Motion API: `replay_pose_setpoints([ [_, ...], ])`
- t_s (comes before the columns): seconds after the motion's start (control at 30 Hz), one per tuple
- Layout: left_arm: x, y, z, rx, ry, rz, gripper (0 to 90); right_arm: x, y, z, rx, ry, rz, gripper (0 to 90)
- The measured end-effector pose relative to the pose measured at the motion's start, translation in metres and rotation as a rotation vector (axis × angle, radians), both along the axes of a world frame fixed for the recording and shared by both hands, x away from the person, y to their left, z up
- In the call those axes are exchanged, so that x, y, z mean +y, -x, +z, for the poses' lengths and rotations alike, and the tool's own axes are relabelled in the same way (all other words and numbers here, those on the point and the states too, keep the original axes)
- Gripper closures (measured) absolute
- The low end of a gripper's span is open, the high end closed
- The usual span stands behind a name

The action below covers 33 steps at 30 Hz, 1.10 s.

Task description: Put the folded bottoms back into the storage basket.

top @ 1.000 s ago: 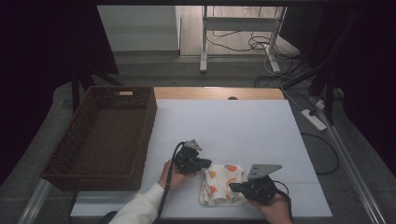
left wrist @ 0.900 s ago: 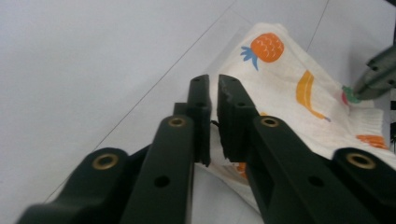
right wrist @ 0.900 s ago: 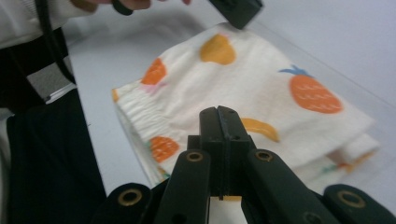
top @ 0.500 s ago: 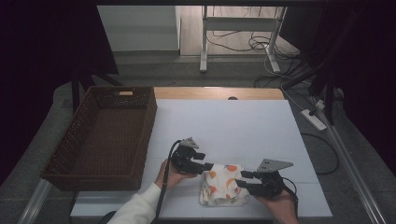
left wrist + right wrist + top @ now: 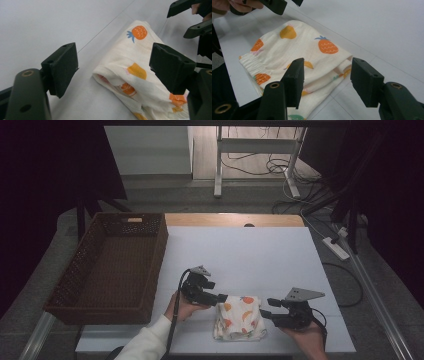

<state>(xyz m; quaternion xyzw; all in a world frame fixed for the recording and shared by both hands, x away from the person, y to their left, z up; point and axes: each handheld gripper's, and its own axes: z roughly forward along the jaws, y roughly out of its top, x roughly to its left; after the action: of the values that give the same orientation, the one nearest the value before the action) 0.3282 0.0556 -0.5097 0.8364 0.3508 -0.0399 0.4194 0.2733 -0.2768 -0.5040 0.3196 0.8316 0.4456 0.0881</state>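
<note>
Folded cloth (image 5: 239, 318) lies between both tongs: left tongs (image 5: 221, 297) at its far-left corner, nearer; right tongs (image 5: 266, 308) just right. Both gape wide, empty.

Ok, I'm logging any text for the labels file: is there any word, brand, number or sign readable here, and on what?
None can be read. The folded cloth carries only printed fruit pictures, no lettering. The wicker basket has a small pale tag on its far rim, too small to read. The left hand-held gripper and right hand-held gripper show no markings.
</note>
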Motion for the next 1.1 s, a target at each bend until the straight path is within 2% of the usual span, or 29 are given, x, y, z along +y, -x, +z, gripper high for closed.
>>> replay_pose_setpoints([
  [0.67, -0.019, -0.009, -0.018, 0.071, -0.064, -0.04, 18.7, -0.01, -0.004, -0.001, 0.006, 0.014, -0.035, 43.6],
  [0.83, -0.021, -0.009, -0.021, 0.075, -0.081, -0.047, 18.6, -0.01, -0.004, -0.002, 0.011, 0.019, -0.038, 43.2],
  [0.97, -0.019, -0.011, -0.022, 0.085, -0.083, -0.044, 18.7, -0.009, -0.002, 0.0, -0.01, 0.016, -0.041, 43.2],
  [1.1, -0.021, -0.011, -0.024, 0.095, -0.092, -0.056, 18.8, -0.009, -0.002, 0.0, -0.007, 0.021, -0.041, 43.1],
])
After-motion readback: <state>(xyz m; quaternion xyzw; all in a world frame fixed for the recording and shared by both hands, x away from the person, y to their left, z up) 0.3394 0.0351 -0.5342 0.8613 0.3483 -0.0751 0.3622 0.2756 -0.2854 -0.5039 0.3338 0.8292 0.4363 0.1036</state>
